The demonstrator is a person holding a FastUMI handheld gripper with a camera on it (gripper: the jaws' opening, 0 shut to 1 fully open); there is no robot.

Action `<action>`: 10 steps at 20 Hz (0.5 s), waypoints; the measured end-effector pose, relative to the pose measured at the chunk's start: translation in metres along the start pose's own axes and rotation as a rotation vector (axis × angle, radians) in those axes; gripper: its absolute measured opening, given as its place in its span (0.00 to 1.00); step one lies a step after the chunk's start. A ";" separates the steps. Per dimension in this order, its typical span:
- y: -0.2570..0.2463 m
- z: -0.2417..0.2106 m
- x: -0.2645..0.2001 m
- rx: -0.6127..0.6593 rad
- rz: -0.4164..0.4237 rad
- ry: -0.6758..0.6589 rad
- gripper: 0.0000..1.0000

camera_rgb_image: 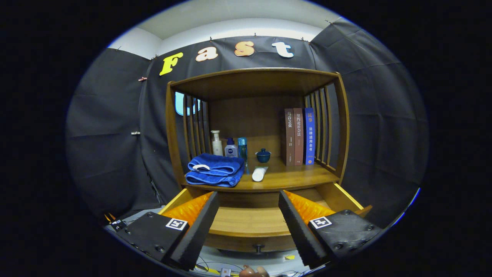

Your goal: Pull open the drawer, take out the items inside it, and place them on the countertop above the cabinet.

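The wooden cabinet's drawer (250, 225) stands pulled out toward me, its small dark knob (258, 247) at the front. The part of the drawer's floor I can see between my fingers is bare wood. My gripper (248, 198) is open, held over the drawer with nothing between its fingers. On the countertop (292, 175) above the drawer lie a folded blue towel (216, 169) on the left and a white tube (259, 173) lying on its side near the middle.
At the back of the shelf stand a white pump bottle (216, 143), a small blue-capped bottle (231, 148) and a tall teal bottle (242, 148). A dark blue lidded bowl (263, 155) and three upright books (299, 136) stand to the right. Slatted wooden sides flank the shelf.
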State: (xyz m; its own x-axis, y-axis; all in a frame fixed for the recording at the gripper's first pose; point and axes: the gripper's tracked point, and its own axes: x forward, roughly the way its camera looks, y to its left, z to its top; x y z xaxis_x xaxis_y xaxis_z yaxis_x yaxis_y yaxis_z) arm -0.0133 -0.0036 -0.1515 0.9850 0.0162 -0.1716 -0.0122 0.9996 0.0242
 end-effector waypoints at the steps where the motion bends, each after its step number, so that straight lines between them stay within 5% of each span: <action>1: 0.000 -0.011 -0.005 0.001 -0.003 0.002 1.00; 10: -0.017 -0.099 -0.007 0.001 -0.057 0.045 1.00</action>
State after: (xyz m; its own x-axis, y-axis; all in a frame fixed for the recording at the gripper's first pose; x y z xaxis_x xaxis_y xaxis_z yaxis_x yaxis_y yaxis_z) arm -0.0370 -0.0184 -0.2487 0.9754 -0.0400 -0.2168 0.0441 0.9989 0.0141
